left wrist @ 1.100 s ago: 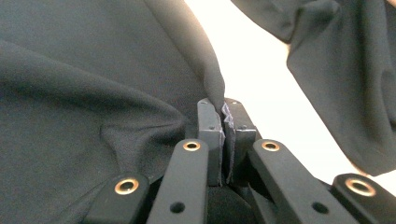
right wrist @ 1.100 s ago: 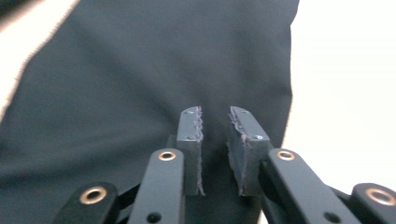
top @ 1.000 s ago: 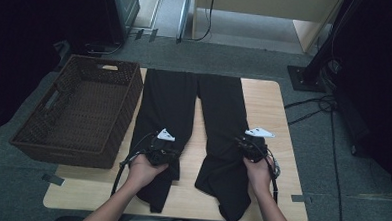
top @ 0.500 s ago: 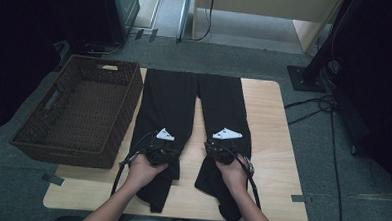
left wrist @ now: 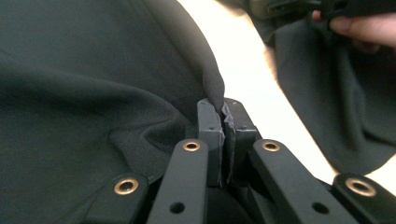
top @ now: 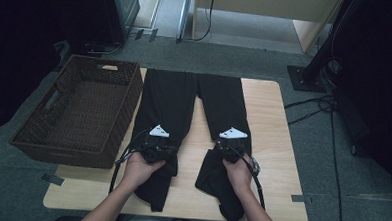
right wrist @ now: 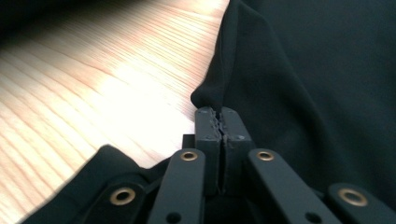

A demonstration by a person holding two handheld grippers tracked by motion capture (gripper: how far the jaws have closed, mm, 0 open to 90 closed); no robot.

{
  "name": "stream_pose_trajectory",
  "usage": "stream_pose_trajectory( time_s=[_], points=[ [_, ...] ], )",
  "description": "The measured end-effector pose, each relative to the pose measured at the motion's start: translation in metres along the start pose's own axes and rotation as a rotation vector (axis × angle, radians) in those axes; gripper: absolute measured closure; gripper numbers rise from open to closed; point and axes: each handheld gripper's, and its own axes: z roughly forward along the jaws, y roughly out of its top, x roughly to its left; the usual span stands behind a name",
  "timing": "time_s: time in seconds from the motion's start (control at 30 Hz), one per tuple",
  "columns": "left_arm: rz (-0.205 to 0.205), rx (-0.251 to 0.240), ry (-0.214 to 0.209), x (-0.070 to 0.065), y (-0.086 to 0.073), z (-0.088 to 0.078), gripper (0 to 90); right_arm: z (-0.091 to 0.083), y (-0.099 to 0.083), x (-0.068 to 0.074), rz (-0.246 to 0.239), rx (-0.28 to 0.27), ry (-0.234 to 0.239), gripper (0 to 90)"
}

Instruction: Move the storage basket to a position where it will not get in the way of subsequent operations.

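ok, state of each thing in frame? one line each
black trousers: flat on the table, legs apart, both pinched at an inner edge
left gripper: shut on trouser fabric
right gripper: shut on trouser fabric, jaws just closed
wicker basket: upright, empty
table: partly covered by the trousers

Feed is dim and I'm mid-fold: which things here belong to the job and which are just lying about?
In the job:
black trousers, spread on the table
left gripper, shut on the trouser edge
right gripper, shut on the other leg's edge

Lying about:
wicker basket, apart from both grippers
floor cables
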Motion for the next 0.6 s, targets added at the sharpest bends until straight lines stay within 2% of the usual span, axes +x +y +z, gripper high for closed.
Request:
stream_pose_trajectory(
  time_s=[0.07, 0.2, 0.27, 0.37, 0.43, 0.53, 0.6],
  points=[
    [-0.004, -0.006, 0.007, 0.002, 0.000, -0.004, 87.3, -0.002, 0.000, -0.002, 0.022, 0.018, 0.026, 89.4],
    [-0.024, -0.008, 0.020, 0.009, -0.001, -0.009, 87.3, -0.004, 0.000, 0.003, 0.018, 0.031, 0.061, 89.6],
    [-0.023, -0.003, 0.043, 0.010, -0.001, -0.011, 87.2, -0.005, 0.000, 0.005, 0.024, 0.030, 0.074, 89.6],
    [-0.025, 0.021, 0.098, 0.015, -0.003, -0.011, 86.9, -0.006, 0.000, 0.003, 0.023, 0.028, 0.061, 89.5],
    [-0.047, 0.030, 0.109, 0.021, -0.004, -0.009, 86.2, -0.008, -0.002, -0.006, 0.047, 0.031, 0.049, 89.4],
    [-0.077, 0.027, 0.123, 0.029, -0.005, -0.008, 85.7, -0.009, -0.005, -0.010, 0.051, 0.031, 0.045, 89.2],
    [-0.090, 0.022, 0.118, 0.030, -0.004, -0.010, 78.7, -0.011, -0.007, -0.013, 0.054, 0.027, 0.041, 89.1]
  ],
)
